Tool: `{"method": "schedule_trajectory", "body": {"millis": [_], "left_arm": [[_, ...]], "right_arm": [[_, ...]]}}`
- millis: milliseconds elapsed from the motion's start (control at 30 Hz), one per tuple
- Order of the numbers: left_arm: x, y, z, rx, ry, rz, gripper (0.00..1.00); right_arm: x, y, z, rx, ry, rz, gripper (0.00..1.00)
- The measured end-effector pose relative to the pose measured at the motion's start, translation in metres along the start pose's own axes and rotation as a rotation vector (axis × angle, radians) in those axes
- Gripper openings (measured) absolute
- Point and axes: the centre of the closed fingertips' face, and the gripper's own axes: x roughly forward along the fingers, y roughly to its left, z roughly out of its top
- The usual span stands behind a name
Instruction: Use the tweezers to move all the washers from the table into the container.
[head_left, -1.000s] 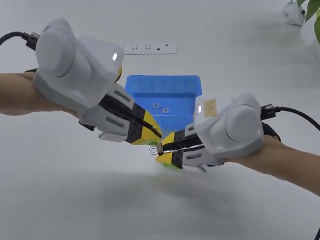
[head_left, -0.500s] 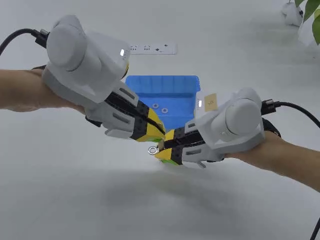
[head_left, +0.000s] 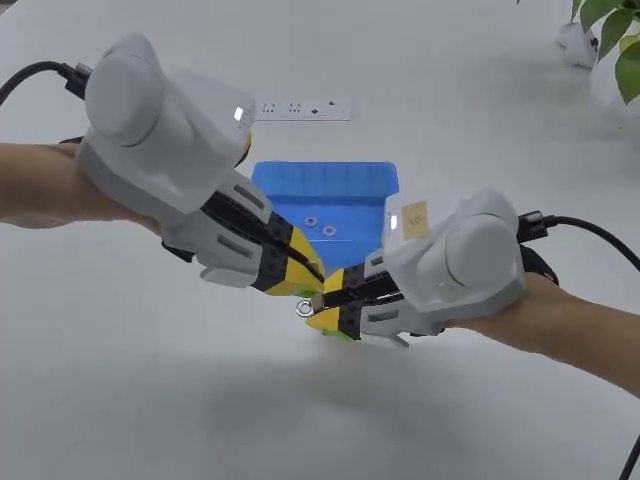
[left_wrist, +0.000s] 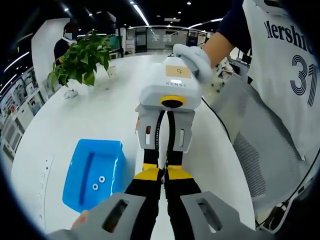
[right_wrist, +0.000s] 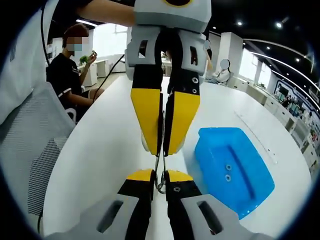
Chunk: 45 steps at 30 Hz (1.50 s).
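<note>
Each claw, the left claw (head_left: 303, 272) and the right claw (head_left: 325, 312), has a bulbous white housing (head_left: 150, 110), black screw-studded jaw arms and yellow tips. A black cable (head_left: 30, 72) leaves the rear of each housing. The right housing carries a tan sticker (head_left: 415, 215) on top. The person wears a white jersey (left_wrist: 280, 75) numbered 31 with dark sleeves

My left gripper (head_left: 300, 272) reaches in from the left and my right gripper (head_left: 330, 308) from the right, their yellow jaw tips almost touching over the white table (head_left: 150, 400). Both pairs of jaws stand closed. The tweezers (head_left: 318, 299) show as a thin strip of metal between them, with a washer (head_left: 304, 308) at its end. Just beyond sits the blue container (head_left: 350, 182), with two more washers (head_left: 311, 221) inside. Farther off lies a power strip (head_left: 300, 108), and leaves (head_left: 610, 25) show at the far right.
</note>
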Motion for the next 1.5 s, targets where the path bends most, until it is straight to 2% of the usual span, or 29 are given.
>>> {"method": "schedule_trajectory", "body": {"millis": [433,667,833,933,1067,1133,1200,1333,1500], "left_arm": [[-0.032,-0.001,0.021,0.037,-0.007,0.036,0.06],[-0.043,-0.003,0.028,0.056,0.000,0.032,0.06],[-0.052,0.002,0.037,0.074,-0.006,0.047,0.06],[-0.059,0.008,0.046,0.091,-0.012,0.064,0.06],[-0.063,0.018,0.051,0.113,-0.010,0.077,0.06],[-0.066,0.019,0.057,0.124,-0.010,0.082,0.06],[-0.067,0.023,0.056,0.132,-0.010,0.086,0.06],[-0.067,0.027,0.060,0.137,-0.020,0.090,0.06],[-0.065,0.039,0.060,0.141,-0.024,0.096,0.06]], "right_arm": [[-0.013,-0.005,0.036,-0.056,-0.022,-0.026,0.10],[-0.017,-0.004,0.050,-0.073,-0.036,-0.038,0.10],[-0.024,-0.014,0.060,-0.075,-0.048,-0.061,0.10],[-0.029,-0.022,0.070,-0.073,-0.066,-0.078,0.10],[-0.034,-0.032,0.077,-0.087,-0.073,-0.100,0.10],[-0.036,-0.036,0.080,-0.091,-0.076,-0.109,0.10],[-0.038,-0.040,0.081,-0.103,-0.071,-0.117,0.10],[-0.040,-0.046,0.083,-0.111,-0.070,-0.124,0.10],[-0.039,-0.055,0.079,-0.122,-0.061,-0.132,0.10]]}}
